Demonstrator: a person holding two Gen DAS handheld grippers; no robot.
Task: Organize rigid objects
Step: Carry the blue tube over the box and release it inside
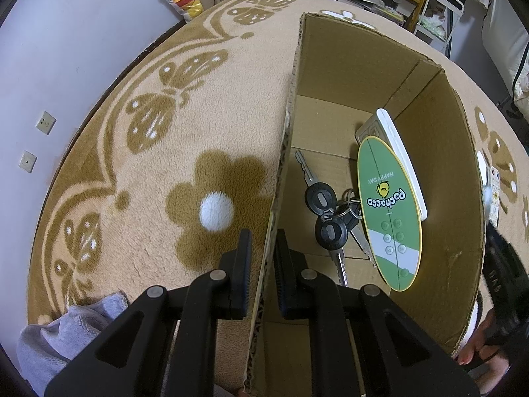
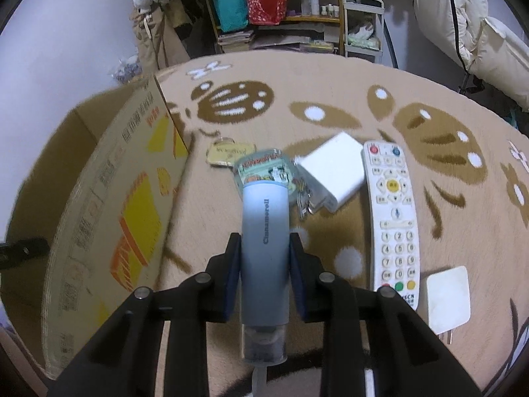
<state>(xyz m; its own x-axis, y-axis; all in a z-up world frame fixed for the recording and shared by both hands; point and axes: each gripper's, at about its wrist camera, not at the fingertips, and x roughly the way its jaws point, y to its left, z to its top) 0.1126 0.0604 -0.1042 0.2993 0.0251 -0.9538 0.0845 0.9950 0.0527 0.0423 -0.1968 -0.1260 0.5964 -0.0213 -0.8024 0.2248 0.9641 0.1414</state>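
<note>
My left gripper (image 1: 263,246) is shut on the left wall of an open cardboard box (image 1: 291,106). Inside the box lie a bunch of black-headed keys (image 1: 325,218), a green oval Pochacco remote (image 1: 390,211) and a white flat device (image 1: 401,162) leaning on the right wall. My right gripper (image 2: 264,248) is shut on a pale blue Cinnamoroll cylinder (image 2: 263,238), held above the rug just right of the box (image 2: 109,205). Ahead of it lie a clear picture keychain (image 2: 267,168), a yellow tag (image 2: 228,154), a white charger block (image 2: 334,168) and a white remote (image 2: 393,218).
A tan rug with brown flowers and butterflies (image 1: 185,125) covers the round surface. A second white plug adapter (image 2: 448,299) lies at the right near the remote. A grey cloth (image 1: 66,334) sits by the left gripper. Shelves and bags (image 2: 264,3) stand behind.
</note>
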